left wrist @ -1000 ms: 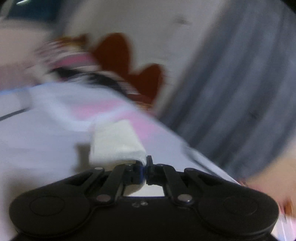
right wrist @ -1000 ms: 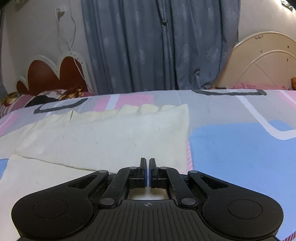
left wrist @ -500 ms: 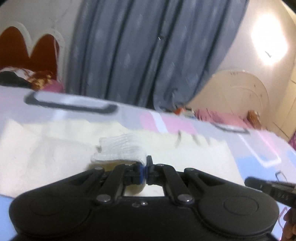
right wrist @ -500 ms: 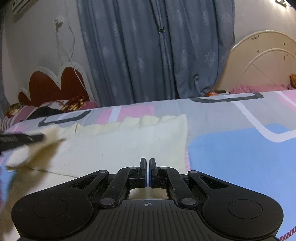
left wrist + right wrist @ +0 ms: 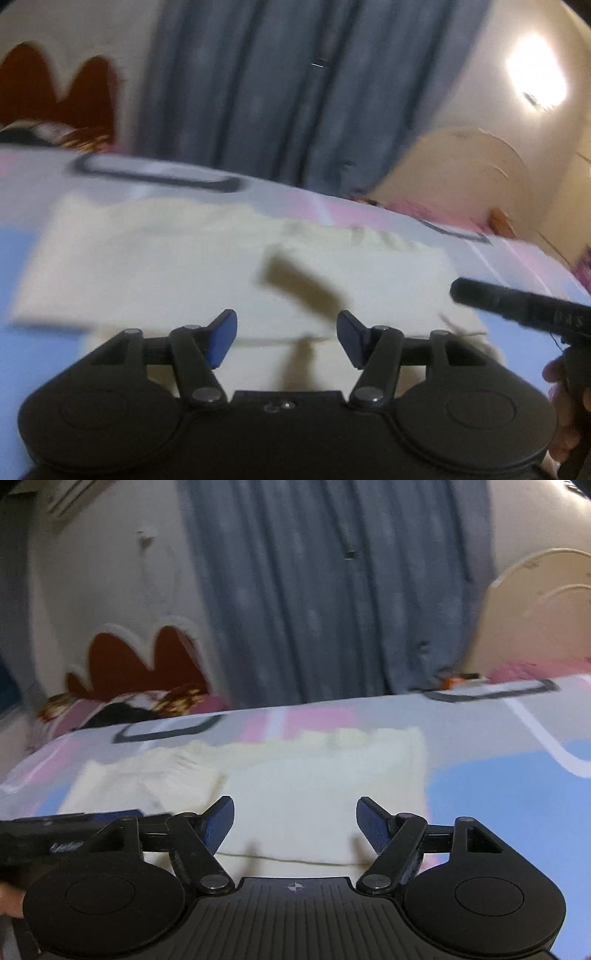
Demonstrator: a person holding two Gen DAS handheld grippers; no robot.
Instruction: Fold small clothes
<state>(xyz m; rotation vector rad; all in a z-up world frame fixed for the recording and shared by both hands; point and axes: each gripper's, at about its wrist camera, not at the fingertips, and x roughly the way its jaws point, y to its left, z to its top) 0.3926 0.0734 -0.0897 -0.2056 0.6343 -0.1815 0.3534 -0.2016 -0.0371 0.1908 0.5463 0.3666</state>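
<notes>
A wide bed (image 5: 498, 775) covered by a sheet patterned in pink, blue and grey blocks fills the lower half of both views, with grey-blue curtains (image 5: 332, 590) hanging behind it and a dark red scalloped headboard (image 5: 140, 657) at the far left. On the sheet lies the cream knitted garment (image 5: 314, 794), spread flat with a folded edge running across its near side and a ribbed flap laid over its left part. The left gripper (image 5: 286, 334) points downward over the near part of the garment; its jaws are opening, the blue pads standing apart with nothing between them. The right gripper (image 5: 295, 821) hangs over the folded near edge of the garment, tilted gently down; its jaws are also opening, wide apart and empty. Each gripper's black finger shows at the edge of the other's view, so the two sit side by side. Both views are blurred.
</notes>
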